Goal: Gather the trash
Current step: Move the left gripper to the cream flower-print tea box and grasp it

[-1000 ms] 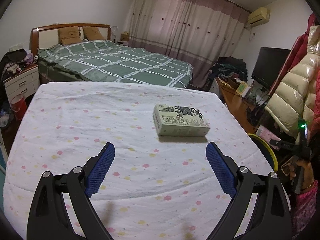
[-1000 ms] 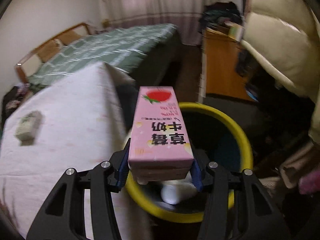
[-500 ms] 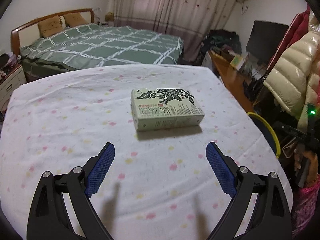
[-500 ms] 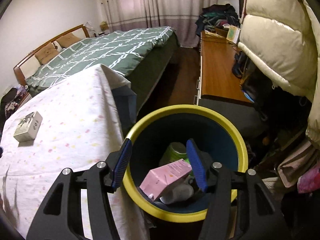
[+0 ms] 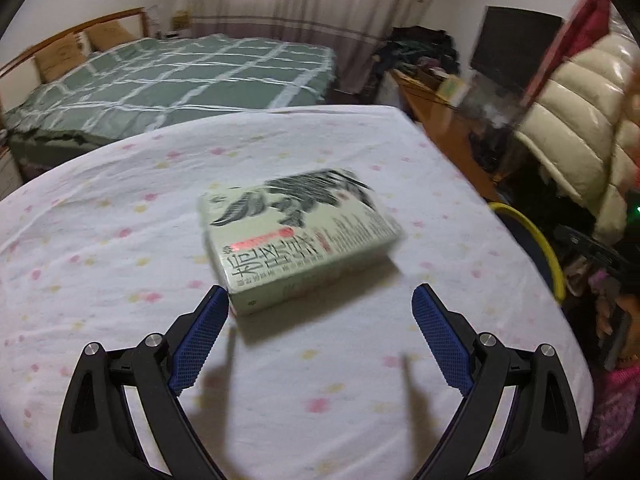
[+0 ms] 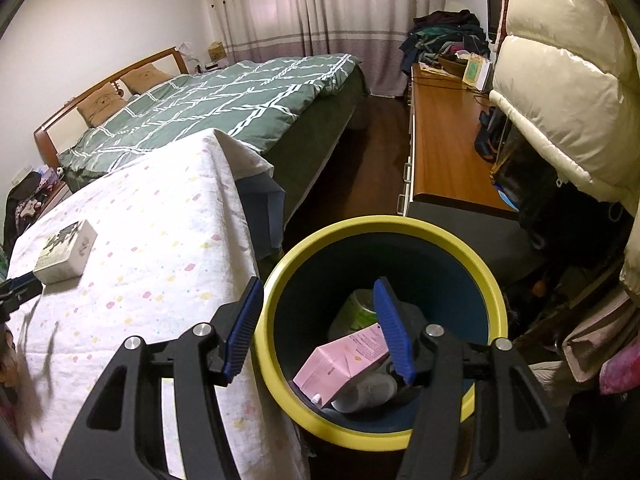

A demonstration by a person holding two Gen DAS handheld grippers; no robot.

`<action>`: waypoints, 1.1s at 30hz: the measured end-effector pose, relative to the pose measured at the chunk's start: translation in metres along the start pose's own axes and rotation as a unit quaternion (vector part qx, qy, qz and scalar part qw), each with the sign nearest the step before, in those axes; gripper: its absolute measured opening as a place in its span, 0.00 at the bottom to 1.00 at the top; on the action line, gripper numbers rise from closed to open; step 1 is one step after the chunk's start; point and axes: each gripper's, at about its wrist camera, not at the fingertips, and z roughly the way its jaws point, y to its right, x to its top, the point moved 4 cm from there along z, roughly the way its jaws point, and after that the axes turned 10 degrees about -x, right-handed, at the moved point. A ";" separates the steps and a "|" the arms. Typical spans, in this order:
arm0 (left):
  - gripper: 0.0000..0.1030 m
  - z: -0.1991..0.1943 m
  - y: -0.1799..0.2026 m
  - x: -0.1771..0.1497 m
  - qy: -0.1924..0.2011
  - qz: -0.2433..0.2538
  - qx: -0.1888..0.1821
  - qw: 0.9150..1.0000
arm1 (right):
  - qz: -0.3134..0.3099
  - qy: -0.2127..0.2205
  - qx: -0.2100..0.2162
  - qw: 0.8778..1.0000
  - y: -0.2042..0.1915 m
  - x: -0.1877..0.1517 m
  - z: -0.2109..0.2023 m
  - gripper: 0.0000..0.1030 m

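Observation:
A pale green tissue pack [image 5: 296, 236] with dark leaf print lies on the dotted white tablecloth [image 5: 120, 280]. My left gripper [image 5: 320, 320] is open and empty, its left pad almost touching the pack's near corner. The pack also shows in the right wrist view [image 6: 66, 250]. My right gripper [image 6: 320, 320] is open and empty above the yellow-rimmed blue bin [image 6: 452, 240] beside the table. A pink milk carton [image 6: 342, 364] lies inside the bin with a green can [image 6: 360, 310] and a pale bottle [image 6: 368, 392].
A bed with a green checked cover [image 6: 224, 100] stands behind the table. A wooden desk [image 6: 444, 148] and a cream puffer jacket [image 6: 560, 80] are to the right of the bin. The bin's rim shows at the table's right edge in the left wrist view [image 5: 540, 240].
My right gripper opened and the pink carton dropped into the bin. My left gripper moved forward to the tissue pack, staying open.

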 end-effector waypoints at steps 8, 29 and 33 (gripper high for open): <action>0.89 -0.010 0.072 -0.006 -0.016 0.107 -0.053 0.993 | -0.001 0.002 0.006 1.000 0.000 0.003 0.002 0.54; 0.95 0.059 0.020 0.063 -0.087 0.154 0.008 0.984 | 0.001 -0.003 -0.001 1.000 0.010 0.011 0.014 0.59; 0.95 0.071 0.014 0.059 -0.099 0.154 0.013 0.983 | -0.004 -0.003 0.002 1.000 0.006 0.012 0.015 0.59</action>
